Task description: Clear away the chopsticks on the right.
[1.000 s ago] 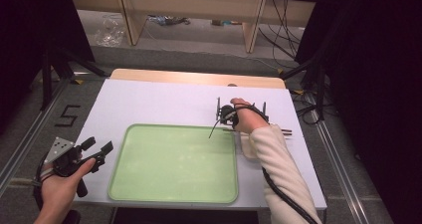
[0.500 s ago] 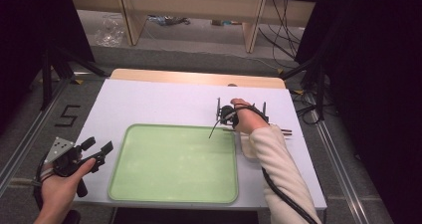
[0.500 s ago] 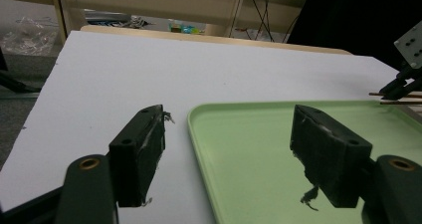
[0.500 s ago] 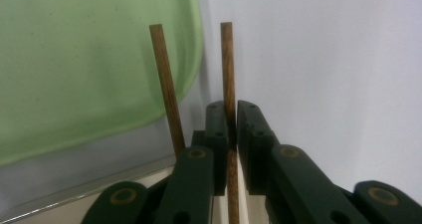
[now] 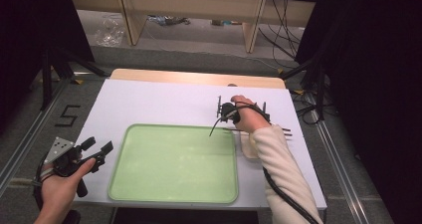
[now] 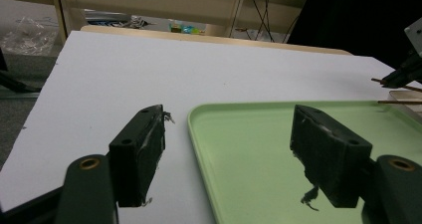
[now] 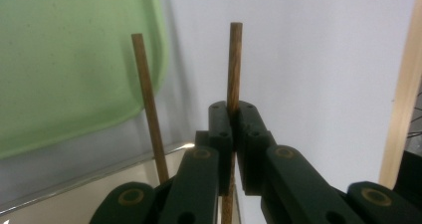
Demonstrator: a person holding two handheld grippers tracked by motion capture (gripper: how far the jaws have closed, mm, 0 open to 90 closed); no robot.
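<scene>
R gripper (image 7: 233,109) had just been closing its jaws, and they ended pinched on one brown chopstick (image 7: 234,64), which ran up between the pads w/ its tip poking out past them. A second chopstick (image 7: 147,109) lay loose just beside, to the left in the right gripper view, its lower end over a shallow pale dish (image 7: 89,194). In the high view the R gripper (image 5: 226,115) sat at the table's right side, just off the far right corner of the green tray (image 5: 174,196), w/ the pale dish (image 5: 247,147) near the sleeve. Neither hand looked to have shifted vs. the earlier high-view frames; only the jaw closure was new. Judgement: grasp looked made, so the stick was prob. ready to lift, likely toward the tray, tho the grip sat fairly far along the stick, so it could pivot. L gripper (image 6: 234,149) hung at the tray's near left edge (image 6: 199,134), jaws spread wide, nothing between them; in the high view the L gripper (image 5: 97,152) was idle over the white table (image 5: 164,99). Tray was bare.
</scene>
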